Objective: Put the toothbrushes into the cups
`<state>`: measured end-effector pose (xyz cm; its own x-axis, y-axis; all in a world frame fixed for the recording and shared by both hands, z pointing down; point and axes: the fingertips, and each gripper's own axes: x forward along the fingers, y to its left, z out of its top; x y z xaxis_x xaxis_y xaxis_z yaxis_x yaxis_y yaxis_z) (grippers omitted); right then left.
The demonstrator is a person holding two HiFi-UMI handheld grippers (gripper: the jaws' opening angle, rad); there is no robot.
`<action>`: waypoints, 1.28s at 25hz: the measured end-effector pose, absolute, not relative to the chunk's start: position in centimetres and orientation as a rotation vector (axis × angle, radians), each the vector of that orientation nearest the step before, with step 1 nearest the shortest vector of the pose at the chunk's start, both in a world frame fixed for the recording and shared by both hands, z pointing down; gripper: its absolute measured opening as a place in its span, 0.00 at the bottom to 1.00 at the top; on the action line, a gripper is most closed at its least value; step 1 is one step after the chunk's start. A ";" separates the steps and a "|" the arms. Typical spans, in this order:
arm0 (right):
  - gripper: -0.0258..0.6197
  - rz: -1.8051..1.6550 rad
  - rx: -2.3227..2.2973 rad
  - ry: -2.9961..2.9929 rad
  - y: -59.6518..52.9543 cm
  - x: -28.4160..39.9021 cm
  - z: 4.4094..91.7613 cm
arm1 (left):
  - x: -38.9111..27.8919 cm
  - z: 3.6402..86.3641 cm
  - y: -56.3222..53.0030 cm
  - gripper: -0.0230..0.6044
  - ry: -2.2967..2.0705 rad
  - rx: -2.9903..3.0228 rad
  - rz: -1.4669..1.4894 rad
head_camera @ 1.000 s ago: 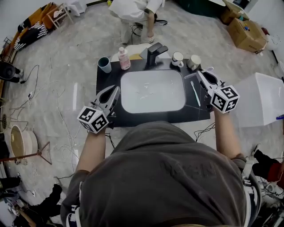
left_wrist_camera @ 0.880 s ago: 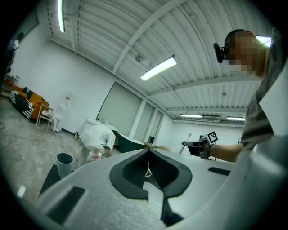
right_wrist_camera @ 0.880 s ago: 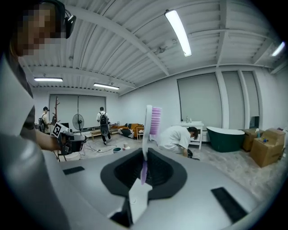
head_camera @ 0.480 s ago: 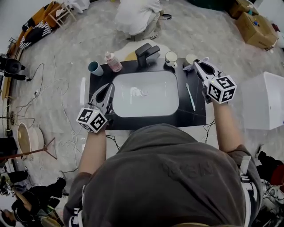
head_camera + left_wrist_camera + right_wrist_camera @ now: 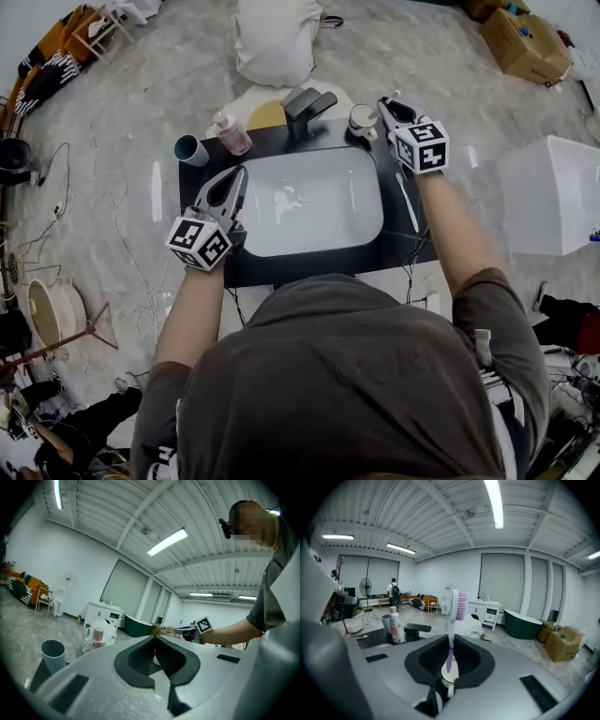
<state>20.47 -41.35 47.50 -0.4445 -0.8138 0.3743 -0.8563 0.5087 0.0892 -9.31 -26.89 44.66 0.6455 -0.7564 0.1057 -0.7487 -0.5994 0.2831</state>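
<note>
My right gripper is shut on a toothbrush with a white and purple handle; its pink bristles stand upright above the jaws. It hovers at the back right of the black counter, right beside the white cup, whose rim shows just below the jaws. A second white toothbrush lies on the counter right of the basin. A blue-grey cup stands at the back left. My left gripper is shut and holds nothing, over the basin's left rim; its tips meet.
A pink-capped bottle and a dark faucet stand behind the white basin. A white box sits right of the counter. Cables lie on the floor at left, and a person in white crouches beyond the sink.
My right gripper has carried the toothbrush from the counter's right edge toward the back, next to the white cup. The left gripper has edged forward along the basin's left rim.
</note>
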 end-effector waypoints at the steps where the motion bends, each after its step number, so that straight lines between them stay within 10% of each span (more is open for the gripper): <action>1: 0.08 0.169 1.385 -2.361 -42.1 20.3 48.9 | -9.2 45.0 -27.1 0.04 -1.199 2.566 -0.028; 15: 0.09 0.346 1.324 -2.218 -46.1 20.0 59.8 | -8.7 48.4 -27.1 0.04 -1.167 2.518 -0.006; 20: 0.33 0.386 1.271 -2.241 -44.7 19.3 58.9 | -8.1 48.3 -27.0 0.04 -1.156 2.526 -0.011; 32: 0.30 0.411 1.287 -2.319 -35.5 25.2 52.3 | -5.2 45.8 -26.4 0.04 -1.073 2.618 -0.029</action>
<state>25.21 -35.49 52.26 -0.4610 -0.7181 0.5213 -0.8536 0.5194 -0.0392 -5.20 -26.37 45.83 0.7193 -0.6878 0.0981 -0.6815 -0.6710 0.2921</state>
